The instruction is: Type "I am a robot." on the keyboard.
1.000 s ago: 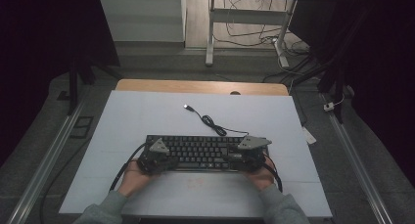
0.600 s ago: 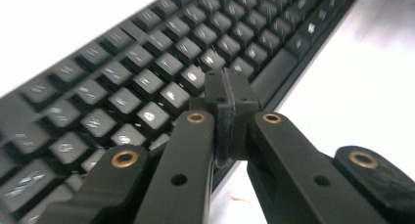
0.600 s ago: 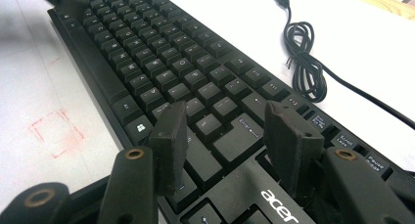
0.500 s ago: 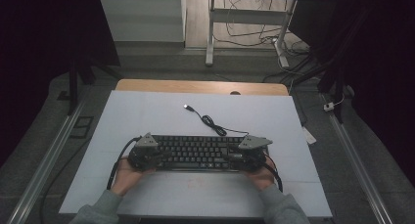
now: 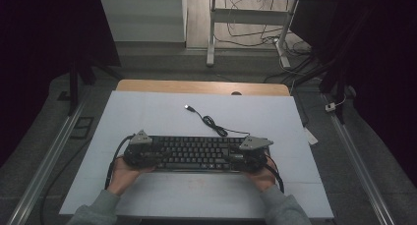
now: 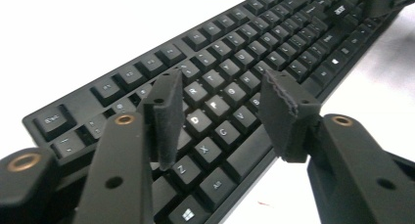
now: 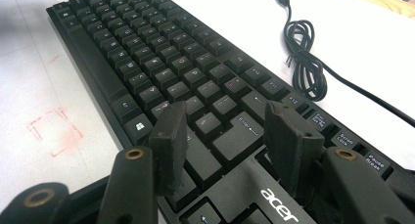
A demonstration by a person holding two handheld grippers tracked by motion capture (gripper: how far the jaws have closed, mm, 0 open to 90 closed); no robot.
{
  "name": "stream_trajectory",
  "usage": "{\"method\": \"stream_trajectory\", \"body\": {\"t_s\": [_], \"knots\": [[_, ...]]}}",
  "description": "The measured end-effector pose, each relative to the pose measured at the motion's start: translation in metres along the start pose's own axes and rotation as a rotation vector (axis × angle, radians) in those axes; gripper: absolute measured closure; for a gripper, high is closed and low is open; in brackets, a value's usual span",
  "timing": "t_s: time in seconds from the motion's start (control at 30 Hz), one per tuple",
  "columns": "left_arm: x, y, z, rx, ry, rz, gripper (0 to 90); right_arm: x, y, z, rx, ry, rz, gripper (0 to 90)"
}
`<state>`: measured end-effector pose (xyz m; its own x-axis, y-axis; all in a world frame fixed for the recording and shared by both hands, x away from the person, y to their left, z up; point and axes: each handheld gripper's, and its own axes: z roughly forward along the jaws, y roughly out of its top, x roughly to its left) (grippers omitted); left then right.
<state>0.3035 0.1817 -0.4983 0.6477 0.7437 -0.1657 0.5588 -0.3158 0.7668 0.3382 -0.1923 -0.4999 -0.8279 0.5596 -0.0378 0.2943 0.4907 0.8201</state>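
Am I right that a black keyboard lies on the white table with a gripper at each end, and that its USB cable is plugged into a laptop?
Not quite. The keyboard does lie on the white table between the left gripper and right gripper, but the high view shows its USB cable lying loose, plug free on the table.

A black keyboard (image 5: pixel 196 153) lies on the white table (image 5: pixel 162 112), a gripper at each end (image 5: pixel 140 149) (image 5: pixel 253 154)

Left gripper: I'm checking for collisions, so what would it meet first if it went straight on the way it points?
Probably the keyboard: the left gripper hangs open just above its keys, aimed along them, though depth is unclear.
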Motion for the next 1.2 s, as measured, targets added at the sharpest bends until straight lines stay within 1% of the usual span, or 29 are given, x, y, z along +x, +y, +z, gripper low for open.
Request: {"method": "stream_trajectory", "body": {"t_s": [0.2, 0.4, 0.53, 0.67, 0.73, 0.8, 1.0, 1.13, 1.17, 1.2], "knots": [[0.004, -0.001, -0.001, 0.010, 0.023, -0.004, 45.6, 0.000, 0.000, 0.001, 0.005, 0.000, -0.001, 51.3], [0.009, -0.003, -0.002, 0.017, 0.041, -0.014, 44.6, 0.000, -0.001, 0.001, 0.009, -0.005, -0.005, 51.3], [0.011, -0.005, -0.001, 0.027, 0.047, -0.024, 45.4, 0.000, -0.001, 0.001, 0.013, -0.007, -0.011, 51.2], [0.013, -0.006, -0.002, 0.032, 0.056, -0.021, 48.9, 0.001, -0.001, 0.002, 0.022, -0.009, -0.018, 51.2], [0.014, -0.007, -0.002, 0.038, 0.062, -0.016, 52.5, 0.001, -0.001, 0.002, 0.020, -0.008, -0.018, 51.2], [0.015, -0.008, -0.002, 0.046, 0.065, -0.015, 57.4, 0.001, -0.001, 0.002, 0.025, -0.014, -0.019, 51.2], [0.018, -0.010, -0.001, 0.077, 0.069, -0.008, 73.1, 0.001, -0.002, 0.003, 0.027, -0.010, -0.023, 51.2], [0.018, -0.011, 0.000, 0.104, 0.069, 0.011, 86.0, 0.001, -0.002, 0.003, 0.029, -0.009, -0.024, 51.1], [0.017, -0.011, 0.000, 0.106, 0.069, 0.015, 88.5, 0.001, -0.002, 0.003, 0.029, -0.011, -0.024, 51.1], [0.017, -0.011, 0.001, 0.109, 0.071, 0.018, 88.6, 0.001, -0.002, 0.003, 0.030, -0.010, -0.023, 51.2]]}}
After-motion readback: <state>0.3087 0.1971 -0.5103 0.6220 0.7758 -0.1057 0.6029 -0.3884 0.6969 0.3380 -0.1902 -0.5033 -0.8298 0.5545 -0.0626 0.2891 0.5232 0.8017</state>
